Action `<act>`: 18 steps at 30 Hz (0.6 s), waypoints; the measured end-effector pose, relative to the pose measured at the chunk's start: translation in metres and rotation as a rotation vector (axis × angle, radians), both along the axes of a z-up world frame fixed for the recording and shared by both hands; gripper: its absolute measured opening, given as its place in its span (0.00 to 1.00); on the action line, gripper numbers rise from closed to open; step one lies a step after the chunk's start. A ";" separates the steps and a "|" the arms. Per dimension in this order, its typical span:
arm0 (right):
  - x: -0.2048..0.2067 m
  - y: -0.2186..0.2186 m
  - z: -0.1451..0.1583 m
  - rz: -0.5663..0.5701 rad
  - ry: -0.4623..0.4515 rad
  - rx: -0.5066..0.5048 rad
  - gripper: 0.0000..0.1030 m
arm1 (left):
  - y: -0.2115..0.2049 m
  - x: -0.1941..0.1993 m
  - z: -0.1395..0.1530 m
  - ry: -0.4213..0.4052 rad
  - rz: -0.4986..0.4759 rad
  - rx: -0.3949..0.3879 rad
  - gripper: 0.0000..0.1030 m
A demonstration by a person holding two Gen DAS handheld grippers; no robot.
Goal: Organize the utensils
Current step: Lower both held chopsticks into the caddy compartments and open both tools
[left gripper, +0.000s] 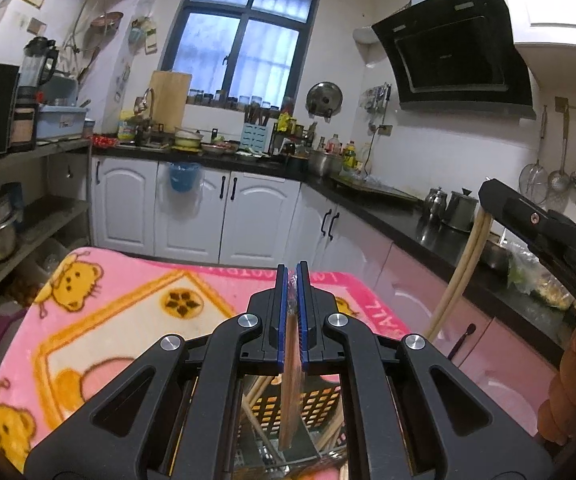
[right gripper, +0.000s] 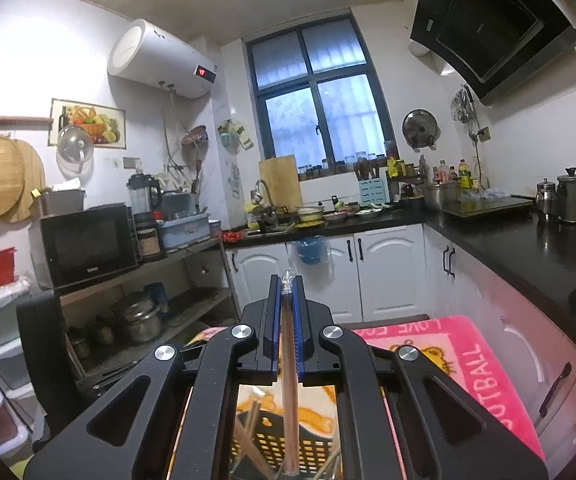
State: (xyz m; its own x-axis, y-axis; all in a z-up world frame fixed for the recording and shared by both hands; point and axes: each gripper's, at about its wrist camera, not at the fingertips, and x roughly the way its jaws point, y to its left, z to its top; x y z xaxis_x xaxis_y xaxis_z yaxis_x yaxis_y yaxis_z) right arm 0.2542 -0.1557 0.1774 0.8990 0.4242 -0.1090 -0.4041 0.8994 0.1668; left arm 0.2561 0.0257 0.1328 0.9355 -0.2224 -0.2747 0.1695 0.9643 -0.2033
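My left gripper (left gripper: 293, 270) is shut on a wrapped wooden utensil (left gripper: 291, 392) that hangs down between the blue pads toward a black perforated basket (left gripper: 320, 398) holding several chopsticks. My right gripper (right gripper: 287, 280) is shut on wrapped chopsticks (right gripper: 289, 400) that point down into the same basket (right gripper: 312, 448). In the left wrist view the right gripper (left gripper: 488, 196) is up at the right, holding pale chopsticks (left gripper: 458, 276) that slant down to the left.
The basket stands on a pink cartoon blanket (left gripper: 100, 312) over a table. A black countertop (left gripper: 428, 228) with kettles runs along the right. White cabinets (left gripper: 192, 216) and a window are ahead. A shelf with a microwave (right gripper: 88, 244) stands at left.
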 end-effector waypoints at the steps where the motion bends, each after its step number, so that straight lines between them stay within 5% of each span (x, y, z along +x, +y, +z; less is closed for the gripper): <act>1: 0.002 0.002 -0.003 0.002 0.003 -0.004 0.06 | 0.001 0.001 -0.003 0.003 0.001 -0.001 0.02; 18: 0.032 0.018 -0.054 -0.006 0.066 -0.016 0.06 | 0.002 0.009 -0.045 0.051 -0.029 -0.003 0.02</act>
